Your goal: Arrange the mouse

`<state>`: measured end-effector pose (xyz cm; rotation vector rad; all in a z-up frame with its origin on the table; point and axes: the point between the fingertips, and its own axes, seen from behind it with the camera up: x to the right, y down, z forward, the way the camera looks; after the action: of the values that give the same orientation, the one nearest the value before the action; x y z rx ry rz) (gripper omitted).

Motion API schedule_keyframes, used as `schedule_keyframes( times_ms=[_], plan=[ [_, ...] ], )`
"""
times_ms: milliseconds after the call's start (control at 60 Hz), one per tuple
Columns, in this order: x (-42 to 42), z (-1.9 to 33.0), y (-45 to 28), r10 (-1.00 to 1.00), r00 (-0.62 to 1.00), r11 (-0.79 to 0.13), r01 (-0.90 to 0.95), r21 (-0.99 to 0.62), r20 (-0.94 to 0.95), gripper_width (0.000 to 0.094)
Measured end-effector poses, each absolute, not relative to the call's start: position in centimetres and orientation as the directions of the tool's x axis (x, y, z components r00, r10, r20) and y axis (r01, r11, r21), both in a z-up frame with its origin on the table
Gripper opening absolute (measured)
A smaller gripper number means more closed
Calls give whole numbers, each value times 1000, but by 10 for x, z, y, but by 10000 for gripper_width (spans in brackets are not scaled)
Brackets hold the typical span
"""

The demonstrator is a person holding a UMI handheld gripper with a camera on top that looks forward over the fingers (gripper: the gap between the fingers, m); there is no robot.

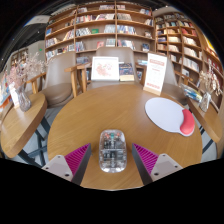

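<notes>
Mouse sitting between the fingers of the gripper, long axis running near to far, gaps visible at both sides, so gripper spread wide, not clamped. White mouse pad lying far right on the round worktop; open bare wood between; worktop edge close beyond the pad.

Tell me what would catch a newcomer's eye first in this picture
The mouse, pale and see-through, sits on the round wooden table between the open gripper fingers, with a gap at each side. Beyond it to the right lies a white oval mat with a red object at its edge. Tall bookshelves fill the back wall.
</notes>
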<state>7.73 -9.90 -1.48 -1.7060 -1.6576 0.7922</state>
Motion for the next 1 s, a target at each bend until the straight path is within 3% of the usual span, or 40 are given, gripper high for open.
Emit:
schedule_keyframes(
  times_ms=[67,100,117,167,250,350,567,750,883,1000],
  plan=[
    [71,-14,-100,1000,16,-4,621,-784,7,717],
    [68,-14,-101,1000,-10,24,620,-784,23,503],
    [67,-14,-105,999,-27,33,619,-785,20,457],
    [67,-15,-106,999,-34,36,634,-772,19,435],
    [63,-8,-105,999,-47,28,653,-757,-3,424],
    [47,25,-85,999,-31,6,609,-793,-16,427],
    [-14,82,32,996,87,-26,533,-846,24,426],
    [-58,44,127,983,176,-55,550,-833,51,427],
    [-72,5,152,981,191,-85,586,-806,35,433],
    [-72,-9,156,983,176,-70,598,-798,46,462]
  ],
)
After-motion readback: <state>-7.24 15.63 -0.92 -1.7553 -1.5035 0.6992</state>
